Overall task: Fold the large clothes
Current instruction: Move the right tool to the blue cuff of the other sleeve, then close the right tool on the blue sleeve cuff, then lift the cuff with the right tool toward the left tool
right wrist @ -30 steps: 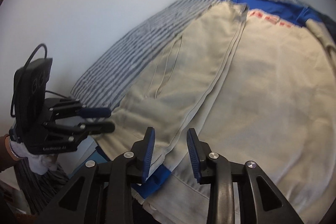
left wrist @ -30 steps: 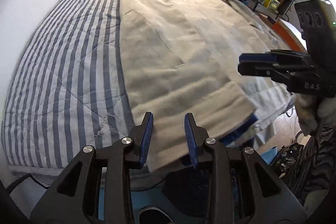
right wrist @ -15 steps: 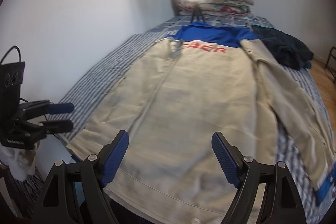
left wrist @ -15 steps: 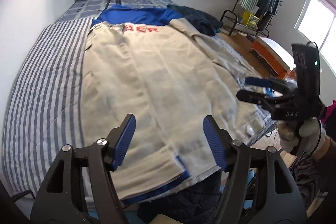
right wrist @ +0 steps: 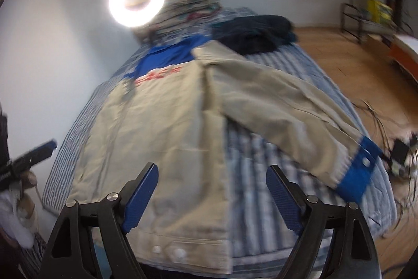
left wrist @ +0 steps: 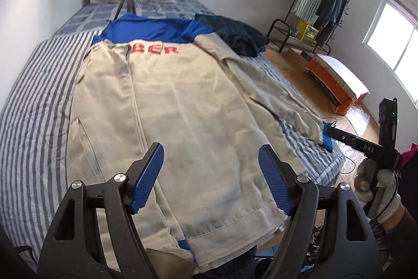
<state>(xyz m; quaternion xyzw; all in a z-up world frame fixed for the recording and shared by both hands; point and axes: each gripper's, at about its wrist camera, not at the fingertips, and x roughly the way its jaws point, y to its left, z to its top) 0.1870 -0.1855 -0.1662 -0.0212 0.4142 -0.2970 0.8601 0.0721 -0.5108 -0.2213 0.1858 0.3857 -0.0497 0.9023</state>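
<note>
While unheld, jacket [left wrist: 183, 106] on bed [left wrist: 34, 101]

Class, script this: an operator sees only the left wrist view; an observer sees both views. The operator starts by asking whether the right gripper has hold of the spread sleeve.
Operator: Has the right gripper got the sleeve?
Observer: No. The right gripper is open, with nothing between its jaws. The sleeve lies flat ahead, to its right.
Operator: Is there any fastening on the cuff?
Observer: Yes. The blue cuff carries one pale snap.
</note>
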